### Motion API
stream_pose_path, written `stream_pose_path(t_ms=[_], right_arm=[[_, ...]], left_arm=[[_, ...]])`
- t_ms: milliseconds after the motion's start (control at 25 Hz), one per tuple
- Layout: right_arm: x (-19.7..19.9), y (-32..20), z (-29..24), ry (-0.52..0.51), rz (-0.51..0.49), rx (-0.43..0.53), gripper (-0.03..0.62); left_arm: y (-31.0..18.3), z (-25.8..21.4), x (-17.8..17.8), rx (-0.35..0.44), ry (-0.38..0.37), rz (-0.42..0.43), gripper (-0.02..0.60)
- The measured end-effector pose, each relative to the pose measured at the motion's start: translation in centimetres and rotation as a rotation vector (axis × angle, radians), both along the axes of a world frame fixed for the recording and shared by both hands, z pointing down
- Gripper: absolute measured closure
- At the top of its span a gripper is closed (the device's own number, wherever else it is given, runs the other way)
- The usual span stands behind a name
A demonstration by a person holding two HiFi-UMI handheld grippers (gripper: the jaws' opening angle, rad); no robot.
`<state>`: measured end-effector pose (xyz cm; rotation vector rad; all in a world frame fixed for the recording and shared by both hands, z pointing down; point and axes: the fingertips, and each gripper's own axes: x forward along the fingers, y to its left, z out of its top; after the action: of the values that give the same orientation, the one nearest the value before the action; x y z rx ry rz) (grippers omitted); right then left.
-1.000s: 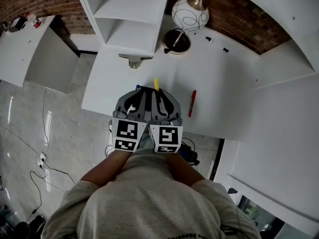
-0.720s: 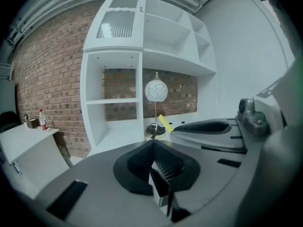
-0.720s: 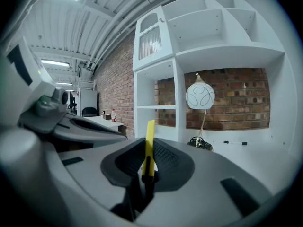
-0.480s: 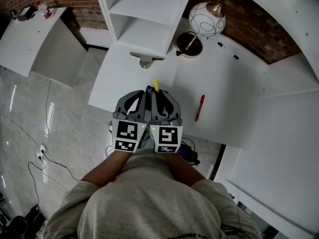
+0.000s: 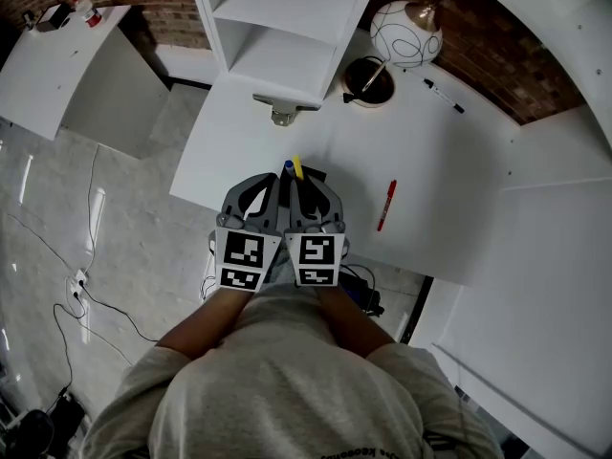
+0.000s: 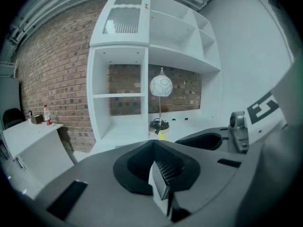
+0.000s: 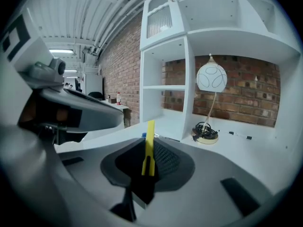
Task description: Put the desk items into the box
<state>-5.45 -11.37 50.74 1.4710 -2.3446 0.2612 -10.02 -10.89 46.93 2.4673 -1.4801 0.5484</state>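
Note:
My right gripper [image 5: 300, 182] is shut on a thin yellow pen-like item [image 5: 297, 166], which sticks out forward past its jaws; in the right gripper view the yellow item [image 7: 149, 145] stands between the pads of that gripper [image 7: 147, 161]. My left gripper [image 5: 272, 182] is pressed against its left side, and its jaws [image 6: 160, 167] are shut with nothing between them. Both hover over the near edge of the white desk [image 5: 249, 151]. A blue tip [image 5: 288, 167] peeks out just beyond the jaws, the rest of it hidden. A red marker [image 5: 385, 205] lies to the right. No box is in view.
A black marker [image 5: 444, 96] lies at the desk's far right. A globe lamp [image 5: 406, 32] stands on a round base with coiled cable [image 5: 368, 81]. A white shelf unit [image 5: 287, 27] rises at the back left, with a metal clamp [image 5: 280, 113] by its foot.
The head camera has shifted, so the desk and lamp sit further right in view. Both grippers stay together near the body, the yellow item still held.

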Motion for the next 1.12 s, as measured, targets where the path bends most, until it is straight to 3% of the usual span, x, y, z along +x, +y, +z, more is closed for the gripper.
stream_pose_path(t_ms=[400, 600, 800, 960, 1120], right_arm=[[-0.3, 0.3, 1.6, 0.150, -0.077, -0.137, 0.530], [-0.6, 0.5, 2.1, 0.158, -0.113, -0.216, 0.531], [-0.7, 0.8, 2.6, 0.144, -0.140, -0.313, 0.530], [-0.7, 0.7, 2.4, 0.093, -0.129, -0.313, 0.517], [-0.4, 0.2, 1.2, 0.052, -0.088, -0.225, 0.517]], left_arm=[[0.4, 2.5, 0.3, -0.110, -0.027, 0.026, 0.578], [0.7, 3.7, 0.8, -0.183, -0.029, 0.066, 0.578], [0.8, 4.0, 1.1, -0.206, -0.031, 0.082, 0.578], [0.9, 3.9, 1.2, -0.198, -0.030, 0.083, 0.578], [0.6, 2.9, 0.9, -0.153, -0.017, 0.065, 0.578]])
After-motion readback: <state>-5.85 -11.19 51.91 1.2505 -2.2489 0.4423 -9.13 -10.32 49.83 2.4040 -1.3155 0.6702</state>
